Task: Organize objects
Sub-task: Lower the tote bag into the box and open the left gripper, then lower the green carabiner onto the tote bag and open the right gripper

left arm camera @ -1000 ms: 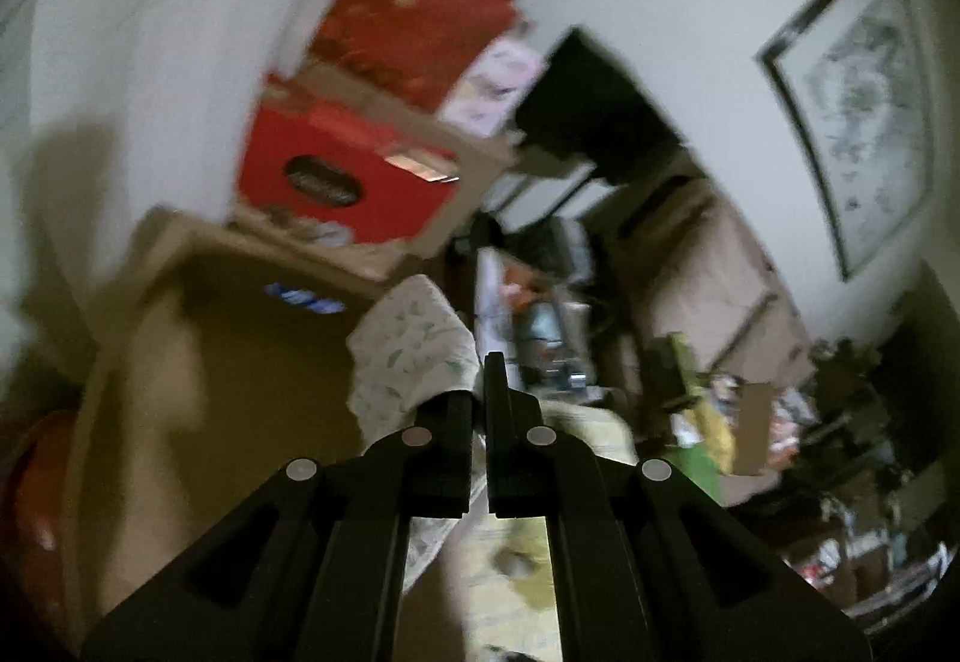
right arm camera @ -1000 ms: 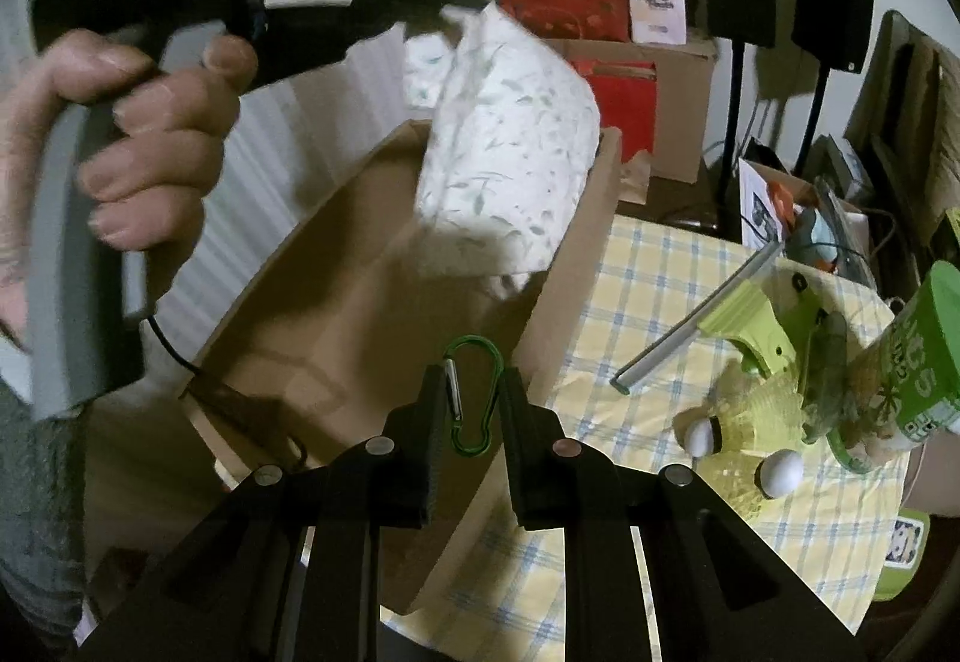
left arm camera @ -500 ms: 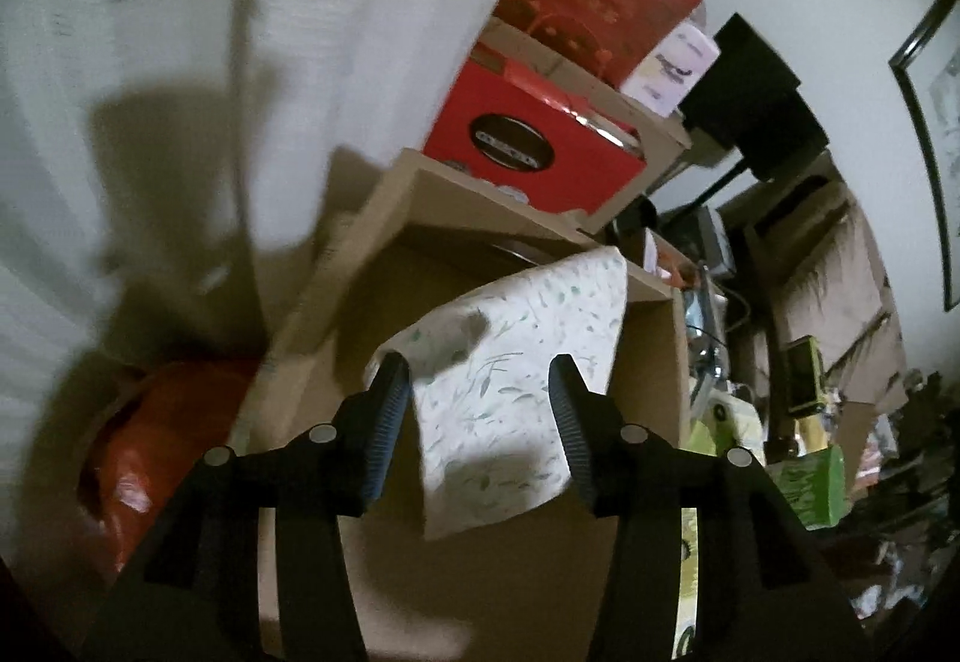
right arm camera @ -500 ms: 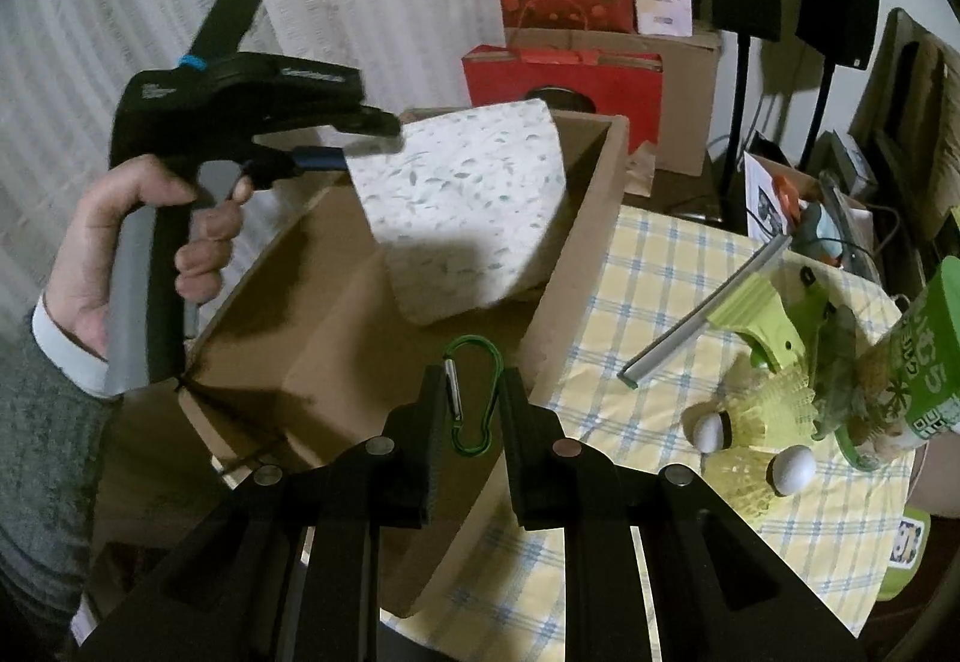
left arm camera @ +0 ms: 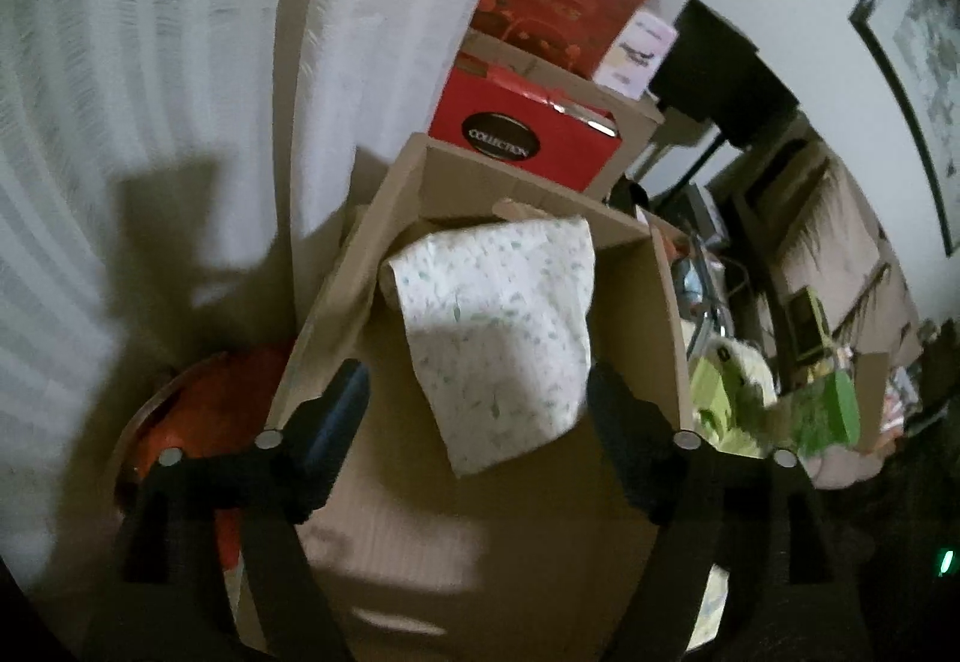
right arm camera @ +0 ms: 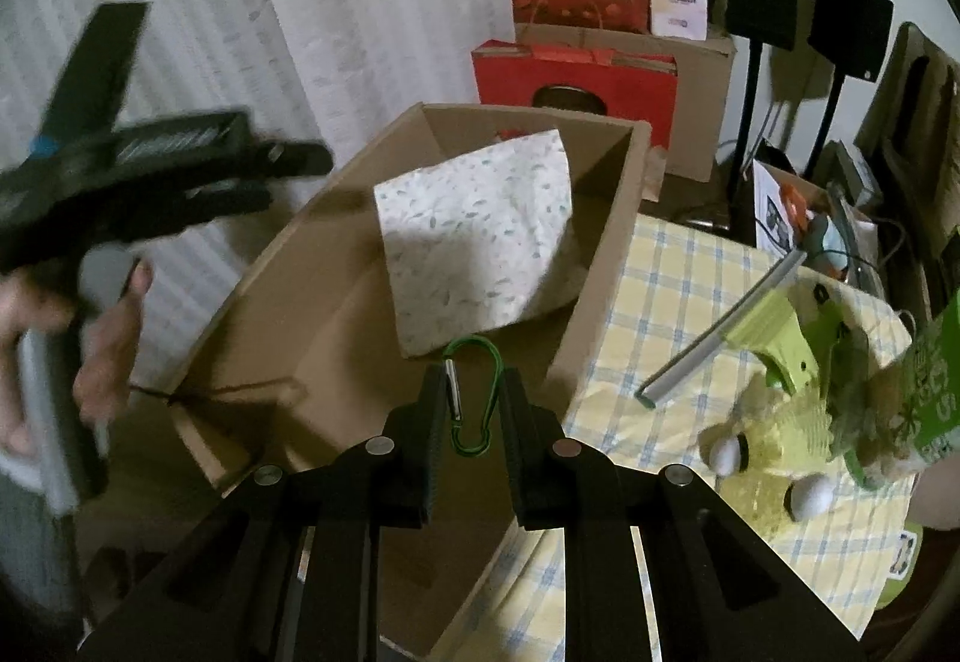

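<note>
My left gripper (left arm camera: 474, 398), jaws spread wide, holds nothing; the leaf-print tissue pack (right arm camera: 474, 236) lies inside the cardboard box (right arm camera: 606, 254), toward its far end. My right gripper (right arm camera: 474, 398) pinches a green carabiner (right arm camera: 477, 392).

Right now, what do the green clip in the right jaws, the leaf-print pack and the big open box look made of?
Green carabiner: looks like metal, glossy green coat with a bare silvery gate.
Leaf-print pack: seems a soft plastic wrap, white with small leaf print; it creases and sags, contents hidden.
Open box: plain brown cardboard, matte, with thick raw-edged walls.
</note>
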